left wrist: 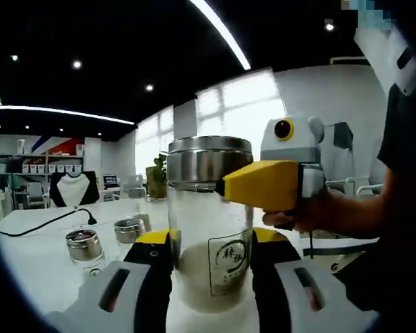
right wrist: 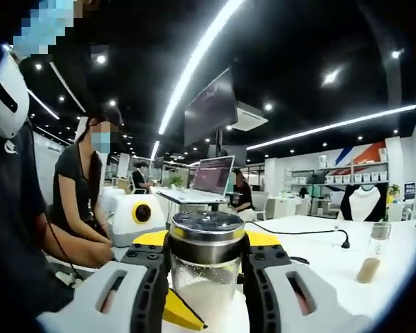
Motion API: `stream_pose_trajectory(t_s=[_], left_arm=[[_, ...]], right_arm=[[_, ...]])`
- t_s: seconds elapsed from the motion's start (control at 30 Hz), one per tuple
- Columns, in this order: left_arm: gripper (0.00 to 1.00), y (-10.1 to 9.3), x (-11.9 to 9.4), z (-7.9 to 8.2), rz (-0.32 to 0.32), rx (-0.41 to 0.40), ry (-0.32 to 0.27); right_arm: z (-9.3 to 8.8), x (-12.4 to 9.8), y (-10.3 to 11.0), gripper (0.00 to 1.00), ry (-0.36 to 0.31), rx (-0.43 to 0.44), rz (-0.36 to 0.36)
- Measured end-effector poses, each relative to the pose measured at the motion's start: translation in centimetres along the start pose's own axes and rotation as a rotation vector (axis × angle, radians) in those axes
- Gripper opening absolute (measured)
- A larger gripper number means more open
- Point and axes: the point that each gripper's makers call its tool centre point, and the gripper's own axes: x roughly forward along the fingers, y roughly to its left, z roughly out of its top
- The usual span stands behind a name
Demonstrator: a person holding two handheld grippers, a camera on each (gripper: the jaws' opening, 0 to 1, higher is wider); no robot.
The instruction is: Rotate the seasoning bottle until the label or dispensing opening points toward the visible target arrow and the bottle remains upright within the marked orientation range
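A glass seasoning bottle (left wrist: 209, 243) with a steel lid (left wrist: 209, 161), white powder inside and a dark printed label (left wrist: 229, 259) stands upright on the white table (left wrist: 35, 267). My left gripper (left wrist: 211, 244) is shut on the glass body, one yellow-tipped jaw on each side. From the right, my right gripper (left wrist: 262, 184) reaches in at lid height. In the right gripper view the lid (right wrist: 208, 234) sits pinched between that gripper's jaws (right wrist: 208, 243), above the powder-filled glass (right wrist: 204, 291). A yellow jaw of the left gripper (right wrist: 180, 313) shows low against the glass.
Two small steel-capped shaker jars (left wrist: 84, 247) (left wrist: 129, 229) stand left of the bottle, with a black cable (left wrist: 52, 220) behind them. A tall bottle of brownish powder (right wrist: 373, 258) stands at the right. A seated person (right wrist: 80, 201) and a laptop (right wrist: 211, 177) are beyond the table.
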Motion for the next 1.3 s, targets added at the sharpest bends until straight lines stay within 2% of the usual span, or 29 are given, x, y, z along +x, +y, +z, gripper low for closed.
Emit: stream_pose_trajectory(t_s=[0.07, 0.13, 0.2, 0.27, 0.3, 0.33, 0.4, 0.47, 0.5, 0.6, 0.63, 0.67, 0.73, 0.77, 0.8, 0.9, 1.0, 1.07, 1.17, 1.23, 1.3], left_arm=[[0.45, -0.1, 0.1, -0.2, 0.005, -0.014, 0.011], [0.45, 0.6, 0.2, -0.8, 0.065, 0.024, 0.054], [0.44, 1.1, 0.2, -1.1, 0.119, 0.059, 0.080], [0.44, 2.4, -0.1, -1.0, 0.216, 0.104, 0.090], [0.44, 3.1, -0.4, -1.0, 0.289, 0.105, 0.100], [0.44, 3.6, -0.5, -1.0, 0.333, 0.109, 0.107], [0.44, 4.1, -0.6, -0.6, 0.386, 0.123, 0.087], [0.44, 4.3, -0.8, -0.2, 0.416, 0.105, 0.056], [0.44, 4.4, -1.0, -0.1, 0.429, 0.109, 0.050], [0.44, 5.0, -1.4, -0.2, 0.499, 0.193, 0.078], [0.44, 5.3, -1.6, -0.3, 0.539, 0.218, 0.090], [0.44, 5.4, -1.7, -0.3, 0.560, 0.229, 0.083], [0.44, 5.3, -1.7, -0.3, 0.560, 0.207, 0.053], [0.44, 5.2, -1.6, -0.4, 0.554, 0.150, 0.033], [0.44, 5.3, -1.7, -0.4, 0.564, 0.145, 0.035], [0.44, 5.7, -1.8, -0.6, 0.591, 0.187, 0.056], [0.44, 5.7, -1.8, -0.8, 0.586, 0.183, 0.062], [0.45, 5.4, -1.5, -0.7, 0.555, 0.172, 0.055], [0.45, 4.7, -0.5, -0.4, 0.446, 0.164, 0.038], [0.45, 4.3, -0.3, -0.3, 0.396, 0.149, 0.027], [0.45, 4.2, -0.3, -0.1, 0.390, 0.153, 0.023]], right_arm=[[-0.1, -0.2, -0.1, 0.39, -0.002, 0.016, 0.008], [-0.6, 0.1, -0.2, 0.39, 0.019, 0.008, -0.007], [-0.9, 0.5, -0.6, 0.39, 0.045, -0.044, -0.046], [-0.9, 0.8, -1.0, 0.39, 0.030, -0.058, -0.078], [-0.9, 1.0, -1.6, 0.39, 0.014, -0.038, -0.114], [-1.0, 1.1, -1.9, 0.38, 0.004, -0.016, -0.138], [-0.9, 1.5, -2.6, 0.38, -0.035, 0.052, -0.198], [-0.6, 1.9, -2.8, 0.38, -0.084, 0.067, -0.238], [-0.5, 2.2, -2.7, 0.39, -0.083, 0.053, -0.254], [-1.0, 2.5, -2.9, 0.39, -0.038, 0.018, -0.312], [-1.4, 2.7, -2.9, 0.40, -0.001, 0.013, -0.344], [-1.6, 2.8, -3.0, 0.40, 0.015, 0.009, -0.365], [-1.6, 2.8, -3.1, 0.40, 0.031, -0.010, -0.419], [-1.6, 2.7, -3.1, 0.40, 0.037, -0.016, -0.444], [-1.7, 2.7, -3.3, 0.39, 0.041, -0.011, -0.480], [-1.9, 2.8, -3.2, 0.39, 0.057, -0.008, -0.513], [-2.1, 2.7, -3.2, 0.38, 0.073, -0.019, -0.515], [-1.9, 2.3, -3.6, 0.38, 0.067, -0.003, -0.505], [-1.3, 1.6, -4.1, 0.37, 0.058, 0.021, -0.449], [-1.1, 1.4, -4.2, 0.37, 0.061, 0.030, -0.424], [-0.8, 1.1, -4.1, 0.37, 0.056, 0.028, -0.396]])
